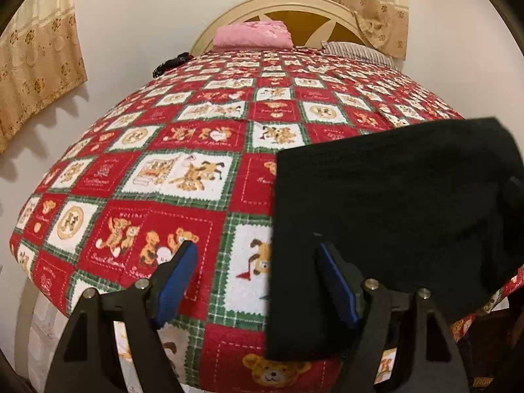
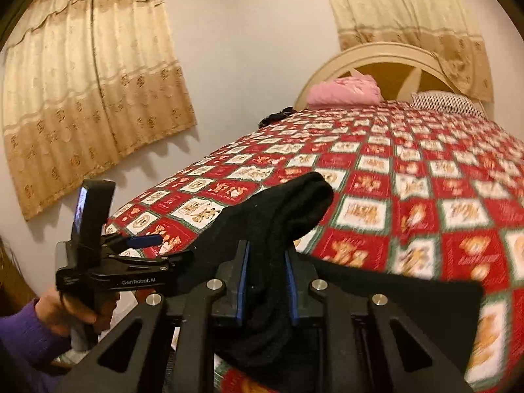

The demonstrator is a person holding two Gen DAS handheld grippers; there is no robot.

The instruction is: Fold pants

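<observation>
The soft, limp black knit pants (image 2: 278,216), judged light and non-slippery, lie on the red teddy-print bedspread (image 1: 183,144), bunched between the right gripper (image 2: 267,258) fingers, while the left gripper (image 1: 257,262) fingers stand spread, empty, beside the edge.

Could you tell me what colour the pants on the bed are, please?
The pants are plain black, clearest in the left wrist view.

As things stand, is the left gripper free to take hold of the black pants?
Probably yes. The left gripper is open and empty, and the near edge of the black pants already lies by its right finger, nothing between. The right gripper pinches a bunched part.
</observation>
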